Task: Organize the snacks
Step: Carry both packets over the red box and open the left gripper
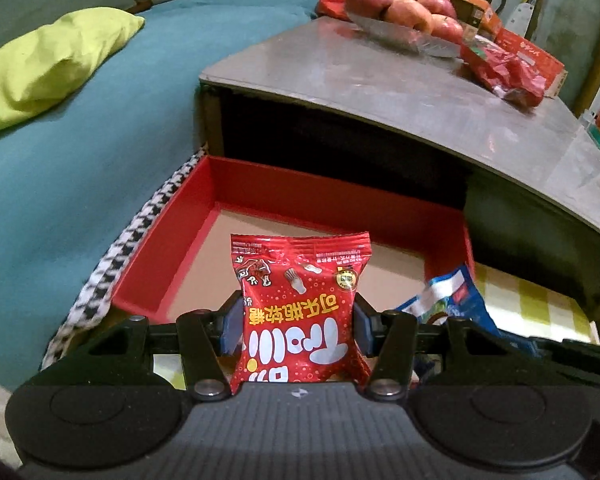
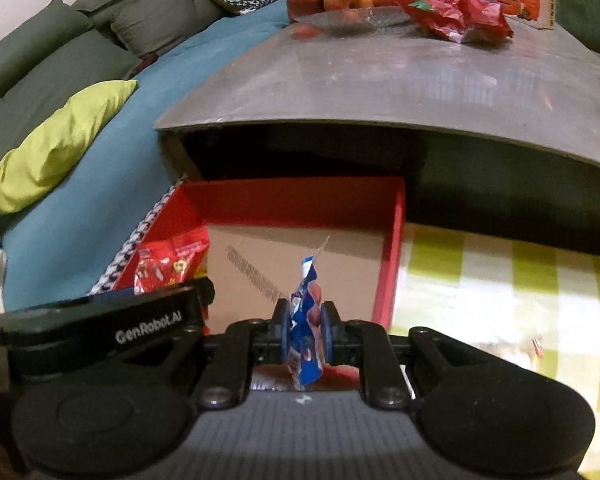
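My left gripper (image 1: 298,320) is shut on a red candy packet (image 1: 300,300) with white and yellow lettering, held over the near edge of a red open box (image 1: 172,236) with a cardboard floor. My right gripper (image 2: 306,330) is shut on a thin blue snack packet (image 2: 306,320), held edge-on above the same red box (image 2: 392,248). In the right wrist view the red candy packet (image 2: 172,264) shows at the left, behind the left gripper's black body. In the left wrist view the blue snack packet (image 1: 456,296) shows at the right.
The box sits on the floor under a grey table (image 1: 400,92) bearing a tray of apples (image 1: 404,12) and red bags (image 1: 508,72). A teal sofa (image 1: 80,152) with a lime pillow (image 1: 48,64) lies left. A green checked cloth (image 2: 500,280) spreads to the right.
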